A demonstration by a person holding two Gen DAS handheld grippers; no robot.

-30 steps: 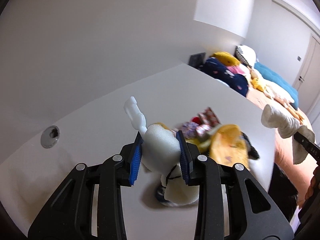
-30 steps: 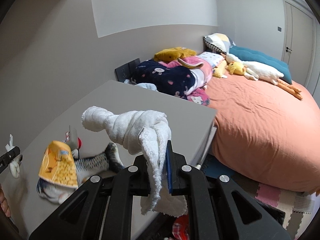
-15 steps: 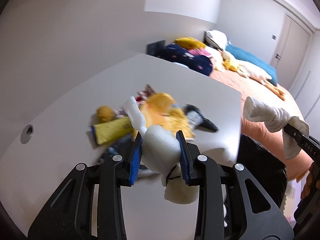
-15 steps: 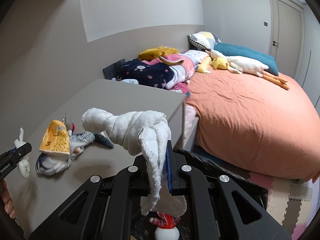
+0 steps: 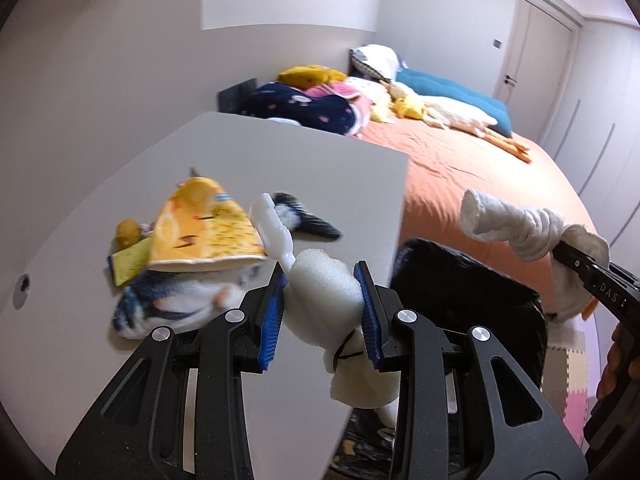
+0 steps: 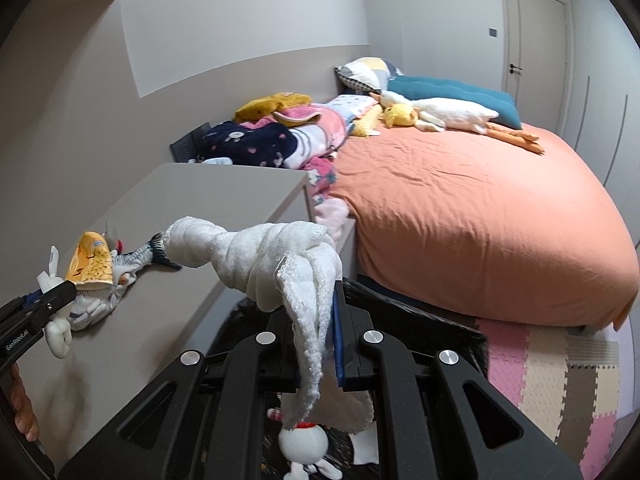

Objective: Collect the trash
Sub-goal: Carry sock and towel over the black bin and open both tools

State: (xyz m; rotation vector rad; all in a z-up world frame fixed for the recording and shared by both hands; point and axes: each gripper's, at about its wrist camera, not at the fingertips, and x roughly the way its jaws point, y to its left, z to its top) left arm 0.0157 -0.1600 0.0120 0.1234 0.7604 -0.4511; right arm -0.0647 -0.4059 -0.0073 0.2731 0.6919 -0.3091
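My left gripper [image 5: 320,280] is shut on a white foam block [image 5: 324,296] with a white plastic stick [image 5: 272,224] poking out of it. It hangs over the right edge of the grey table [image 5: 280,160], beside a black-lined trash bin [image 5: 472,280]. My right gripper [image 6: 334,292] is shut on a knotted white cloth [image 6: 260,256] above the bin [image 6: 420,316]. The right gripper with the cloth [image 5: 516,224] shows at the right of the left wrist view. On the table lie a yellow snack bag [image 5: 204,232], a fish-shaped plush [image 5: 172,308] and a yellow wrapper [image 5: 128,260].
A bed with an orange sheet [image 6: 480,208] stands beyond the bin, with plush toys and blankets [image 6: 280,136] at its head. Foam floor mats [image 6: 560,380] lie to the right. A white and red toy [image 6: 304,440] sits inside the bin. A closed door [image 6: 532,40] is far back.
Both grippers have swung to the right, from over the table to its right edge. The black bin has come into view below them. Both grips are unchanged.
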